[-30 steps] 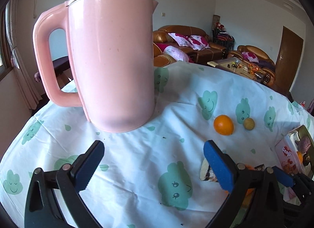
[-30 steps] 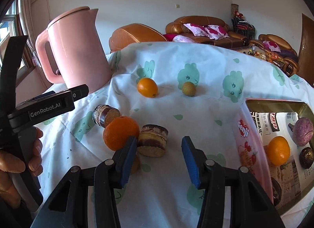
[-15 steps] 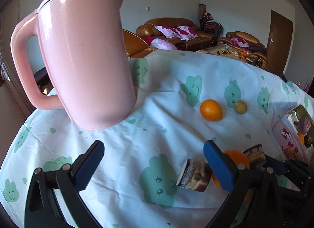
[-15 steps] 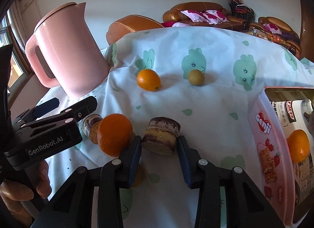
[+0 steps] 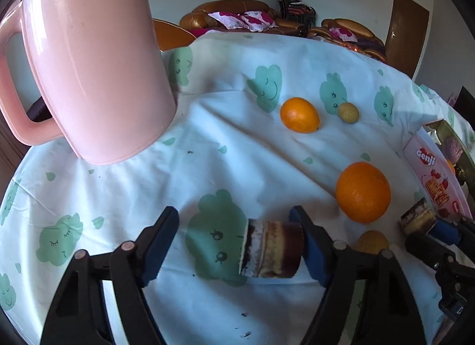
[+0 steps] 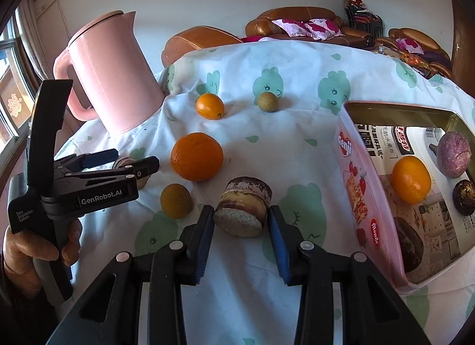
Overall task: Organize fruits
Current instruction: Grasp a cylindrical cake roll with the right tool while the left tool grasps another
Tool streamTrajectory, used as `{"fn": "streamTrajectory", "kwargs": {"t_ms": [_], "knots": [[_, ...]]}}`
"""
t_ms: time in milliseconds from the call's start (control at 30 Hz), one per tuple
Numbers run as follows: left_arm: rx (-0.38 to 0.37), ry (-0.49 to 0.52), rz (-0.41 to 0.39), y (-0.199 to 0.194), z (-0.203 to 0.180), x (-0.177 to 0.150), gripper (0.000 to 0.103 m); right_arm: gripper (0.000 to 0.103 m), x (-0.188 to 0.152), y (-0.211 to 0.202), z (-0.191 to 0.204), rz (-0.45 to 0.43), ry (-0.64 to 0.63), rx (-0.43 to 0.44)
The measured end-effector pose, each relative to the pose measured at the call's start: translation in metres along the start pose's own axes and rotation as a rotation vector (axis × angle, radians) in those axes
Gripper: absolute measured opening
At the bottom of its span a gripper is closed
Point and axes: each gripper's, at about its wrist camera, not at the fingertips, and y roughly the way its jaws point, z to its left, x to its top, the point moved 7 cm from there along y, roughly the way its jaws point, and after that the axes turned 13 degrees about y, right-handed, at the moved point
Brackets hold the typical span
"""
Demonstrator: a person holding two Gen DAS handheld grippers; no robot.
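Three fruits inside tin (image 6: 371, 196), right view only

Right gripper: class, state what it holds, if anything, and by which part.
The right gripper brackets the round layered cake at its two sides, low near the base. Narrow gaps seem to remain at both pads, so a firm hold cannot be told.

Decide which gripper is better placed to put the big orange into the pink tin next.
Right: the right gripper sits between the big orange and the pink tin; the left gripper is farther from the tin.
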Motion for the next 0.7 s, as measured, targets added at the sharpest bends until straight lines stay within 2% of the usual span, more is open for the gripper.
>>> {"fn": "streamTrajectory", "kwargs": {"t_ms": [100, 167, 200, 333, 467, 567, 700], "knots": [[-0.033, 0.023, -0.012, -0.003, -0.006, -0.001, 0.061, 0.039, 0.000, -0.001, -0.001, -0.005, 0.010, 0.010], [-0.057, 0.041, -0.024, -0.006, -0.011, -0.001, 0.041, 0.039, 0.001, -0.003, 0.000, -0.016, 0.009, 0.013], [-0.063, 0.046, -0.032, -0.009, -0.013, -0.001, 0.034, 0.039, 0.001, -0.006, -0.001, -0.026, 0.006, 0.016], [-0.059, 0.012, -0.074, -0.015, -0.012, 0.002, 0.032, 0.037, 0.006, -0.018, 0.003, -0.080, -0.008, 0.033], [-0.036, -0.037, -0.199, -0.036, -0.004, 0.013, 0.032, 0.036, 0.012, -0.032, 0.004, -0.132, -0.010, 0.060], [-0.020, -0.077, -0.292, -0.050, 0.002, 0.022, 0.032, 0.035, 0.015, -0.036, 0.002, -0.155, -0.022, 0.047], [-0.025, -0.107, -0.344, -0.058, 0.006, 0.026, 0.032, 0.035, 0.020, -0.039, -0.007, -0.155, 0.024, 0.066]]}}
